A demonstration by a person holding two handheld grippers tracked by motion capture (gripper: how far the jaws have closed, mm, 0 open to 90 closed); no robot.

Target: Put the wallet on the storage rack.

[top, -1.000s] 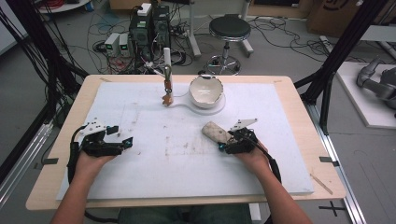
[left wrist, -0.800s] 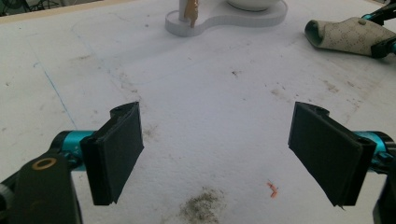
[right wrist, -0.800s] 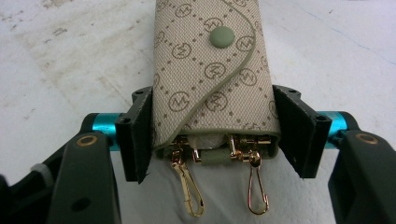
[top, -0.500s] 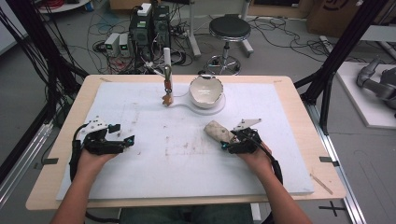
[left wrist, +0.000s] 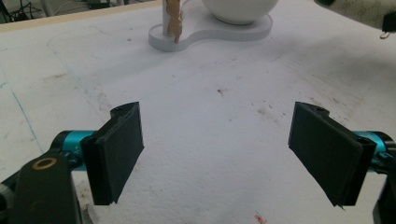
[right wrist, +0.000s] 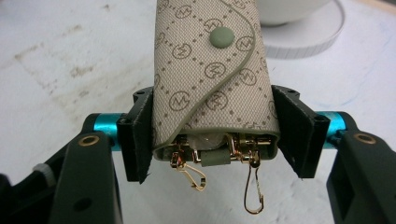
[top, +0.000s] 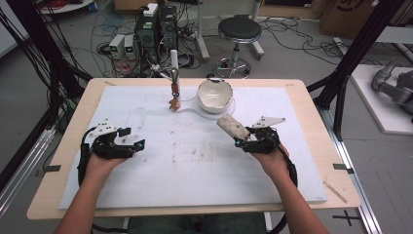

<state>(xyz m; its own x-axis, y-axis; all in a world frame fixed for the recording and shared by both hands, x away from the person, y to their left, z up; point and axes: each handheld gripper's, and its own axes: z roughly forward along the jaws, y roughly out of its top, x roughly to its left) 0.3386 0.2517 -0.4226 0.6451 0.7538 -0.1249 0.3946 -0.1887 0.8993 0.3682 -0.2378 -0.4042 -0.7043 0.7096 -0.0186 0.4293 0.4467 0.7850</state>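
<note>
Between right gripper (right wrist: pixel 212 140) jaws: key pouch (right wrist: pixel 212 79), "M" monogram print.

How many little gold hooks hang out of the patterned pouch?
2. One gold hook at the left of the pouch's open end, one at the right; more may hide inside.

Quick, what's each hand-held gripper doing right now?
Left hand-held gripper: open, holding nothing.
Right hand-held gripper: shut on the patterned key pouch.

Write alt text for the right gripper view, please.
The right gripper clamps a beige monogrammed key pouch between its black jaws, gold clips dangling from its open end. Behind it, a white stand sits on the white table cover.
</note>
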